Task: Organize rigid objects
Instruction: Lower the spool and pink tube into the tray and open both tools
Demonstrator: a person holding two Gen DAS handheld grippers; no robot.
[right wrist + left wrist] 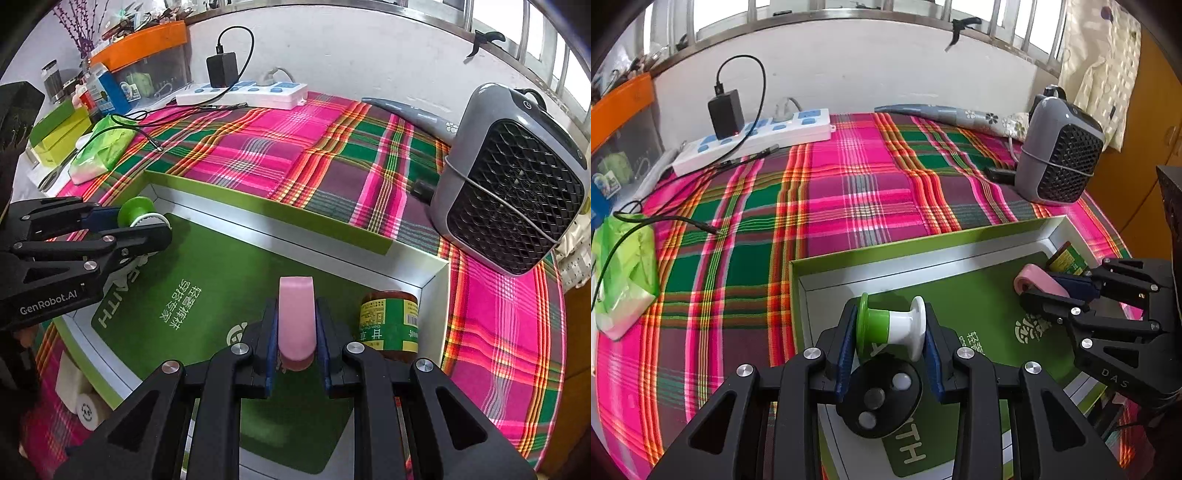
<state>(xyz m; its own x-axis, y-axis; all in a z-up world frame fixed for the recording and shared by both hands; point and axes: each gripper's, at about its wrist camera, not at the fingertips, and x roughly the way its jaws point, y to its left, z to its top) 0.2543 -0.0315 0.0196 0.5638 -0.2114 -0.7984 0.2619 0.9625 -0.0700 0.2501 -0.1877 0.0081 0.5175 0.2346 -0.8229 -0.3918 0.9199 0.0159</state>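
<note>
While both your grippers hang over green tray (pixel 923 242): left gripper (pixel 891 334) pinches spool (pixel 892 325), axis crosswise between pads, near tray's left corner; right gripper (pixel 296 339) pinches pink piece (pixel 296 321), long axis forward, jar (pixel 389 325) just beside on right.

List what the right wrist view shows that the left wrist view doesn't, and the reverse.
Right wrist only: white rolls outside the tray, yellow-green boxes at far left.
Left wrist only: patterned curtain at upper right.
Both: green tray, spool clamped in the left gripper, pink roll in the right gripper, jar, fan heater, power strip.
</note>
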